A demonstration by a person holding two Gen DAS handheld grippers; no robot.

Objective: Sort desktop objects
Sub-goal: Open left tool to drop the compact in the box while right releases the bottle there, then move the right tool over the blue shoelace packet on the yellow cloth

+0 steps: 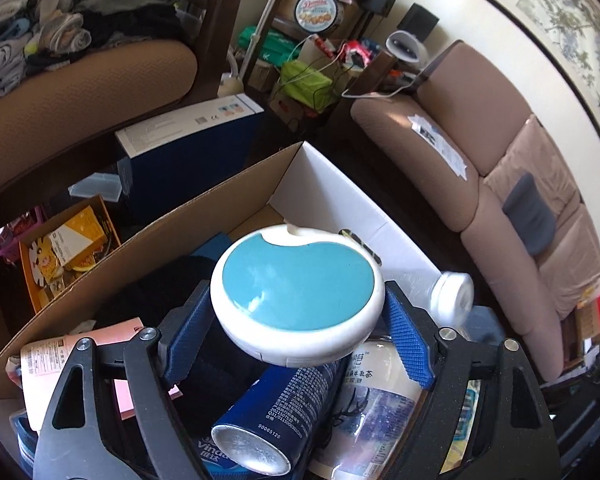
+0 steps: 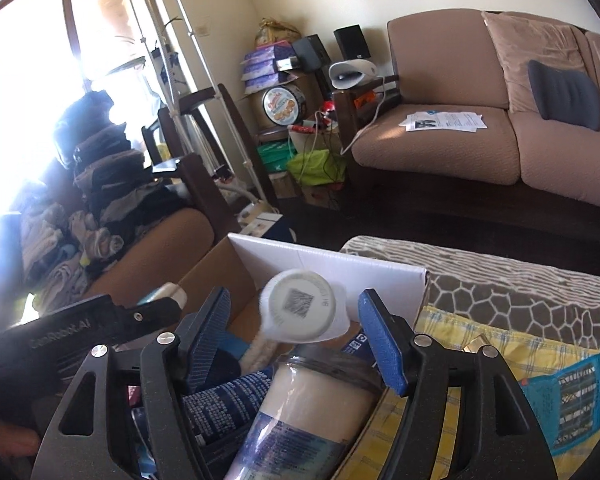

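The left gripper (image 1: 298,316) had its blue pads either side of a round white case with a teal lid (image 1: 298,292); the right pad met the rim, the left looked a touch off it, so I could not tell whether the case was still pinched or already let go. It hung over the open cardboard box (image 1: 140,240), above a dark blue can (image 1: 268,420) and a milk tea bottle (image 1: 376,396) lying on their sides. The right gripper (image 2: 296,328) had its jaws apart, with a white bottle (image 2: 298,306) blurred between them and touching neither pad, seemingly dropping into the same box. To my mind the thing was to lower the case until it rested on the pile before spreading wide, then draw straight back so the pads would not drag it off the can, which looked ready to roll. The box floor was buried under dark cloth and packets, so where either piece would settle was hidden. The bottle's label was a smear, and beyond the box, on the right, a yellow checked cloth (image 2: 460,340) ran out of view.
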